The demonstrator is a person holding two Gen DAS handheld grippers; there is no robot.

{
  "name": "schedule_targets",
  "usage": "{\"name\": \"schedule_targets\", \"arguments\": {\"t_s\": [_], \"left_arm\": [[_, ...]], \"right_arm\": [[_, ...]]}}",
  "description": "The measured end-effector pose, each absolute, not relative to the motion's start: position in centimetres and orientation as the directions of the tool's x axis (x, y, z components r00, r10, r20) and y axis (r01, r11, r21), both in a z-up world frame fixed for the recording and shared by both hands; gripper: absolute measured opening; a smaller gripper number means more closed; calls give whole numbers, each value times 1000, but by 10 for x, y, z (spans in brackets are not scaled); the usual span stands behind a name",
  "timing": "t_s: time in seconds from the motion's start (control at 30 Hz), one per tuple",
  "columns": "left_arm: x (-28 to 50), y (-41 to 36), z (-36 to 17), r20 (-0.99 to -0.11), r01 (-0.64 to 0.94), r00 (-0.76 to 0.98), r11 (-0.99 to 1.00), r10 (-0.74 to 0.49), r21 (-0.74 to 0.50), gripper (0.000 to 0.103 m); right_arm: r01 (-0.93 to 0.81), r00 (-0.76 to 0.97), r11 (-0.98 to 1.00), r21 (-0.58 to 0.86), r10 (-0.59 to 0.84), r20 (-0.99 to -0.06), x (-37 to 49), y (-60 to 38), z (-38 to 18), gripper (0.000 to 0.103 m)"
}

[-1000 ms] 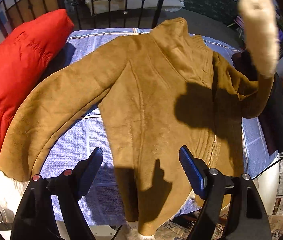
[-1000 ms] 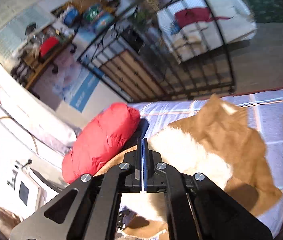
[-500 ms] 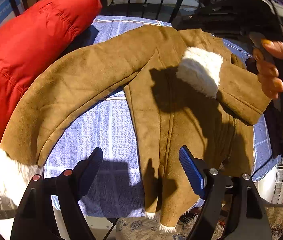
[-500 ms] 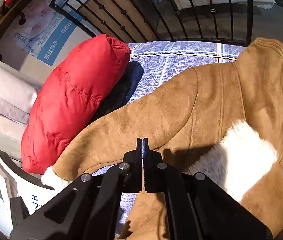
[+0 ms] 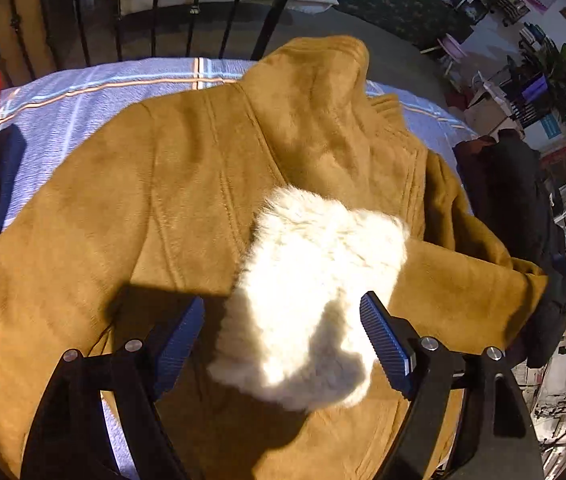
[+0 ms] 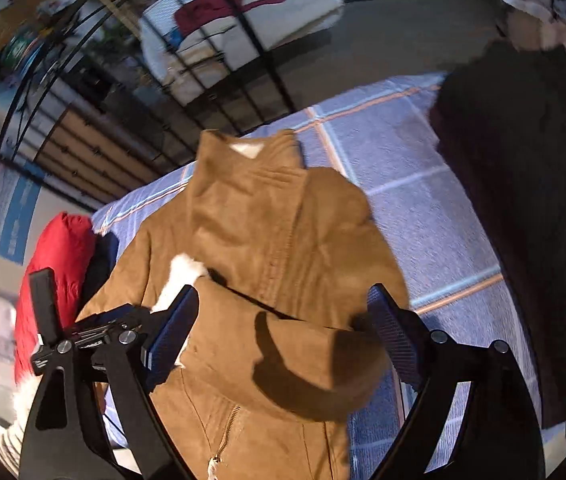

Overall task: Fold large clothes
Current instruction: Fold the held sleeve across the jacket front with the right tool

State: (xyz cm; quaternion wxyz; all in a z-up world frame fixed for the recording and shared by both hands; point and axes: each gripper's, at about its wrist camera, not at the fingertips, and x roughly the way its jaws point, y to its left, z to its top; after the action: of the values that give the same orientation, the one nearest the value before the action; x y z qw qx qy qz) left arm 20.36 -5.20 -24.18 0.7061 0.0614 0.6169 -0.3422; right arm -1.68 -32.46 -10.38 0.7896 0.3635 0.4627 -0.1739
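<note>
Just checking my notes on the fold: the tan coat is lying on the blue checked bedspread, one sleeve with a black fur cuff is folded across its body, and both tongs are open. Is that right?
Not quite: the fur cuff is white, not black, as the left wrist view shows. The rest holds: the tan coat lies on the blue checked bedspread, that sleeve folded across its body, and the left tongs and right tongs are open.

Showing black angular frames on both: the left gripper (image 5: 283, 344) and the right gripper (image 6: 283, 336). Carrying blue ribbed pads on the fingers (image 5: 385, 350), silver round screws at the joints, open triangular cut-outs lower down each arm.
</note>
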Motion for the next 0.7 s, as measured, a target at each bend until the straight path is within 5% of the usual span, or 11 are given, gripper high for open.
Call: {"name": "schedule_targets", "arguments": {"t_s": [0.1,0.17,0.23,0.27,0.47,0.6,0.7], "left_arm": [[208,-72,-269,-911,519,-73,764,-407,-383,76],[203,-81,-273,-906,516,-71,762,-418,-392,62],[196,-86,-265,-910,545,-36,755,-414,-365,24],[195,-85,-257,-898,547,-34,744,-439,-384,18],[211,-37,-175,-833,474,188,791,-521,-387,14],[234,-6,-193,-899,410,252,881,-358,-236,3],[240,12,-226,-933,347,167,905,-318,-247,1]], "right_arm": [[689,519,543,481,94,-849,-45,-349,-124,86],[715,535,454,532,135,-834,-56,-357,-140,86],[725,558,380,574,164,-813,-60,-363,-153,86],[729,566,353,587,172,-806,-60,-365,-157,86],[707,559,431,561,146,-816,-39,-351,-144,85],[594,537,636,492,142,-832,-12,-313,-128,85],[459,514,807,371,99,-852,9,-271,-117,85]]}}
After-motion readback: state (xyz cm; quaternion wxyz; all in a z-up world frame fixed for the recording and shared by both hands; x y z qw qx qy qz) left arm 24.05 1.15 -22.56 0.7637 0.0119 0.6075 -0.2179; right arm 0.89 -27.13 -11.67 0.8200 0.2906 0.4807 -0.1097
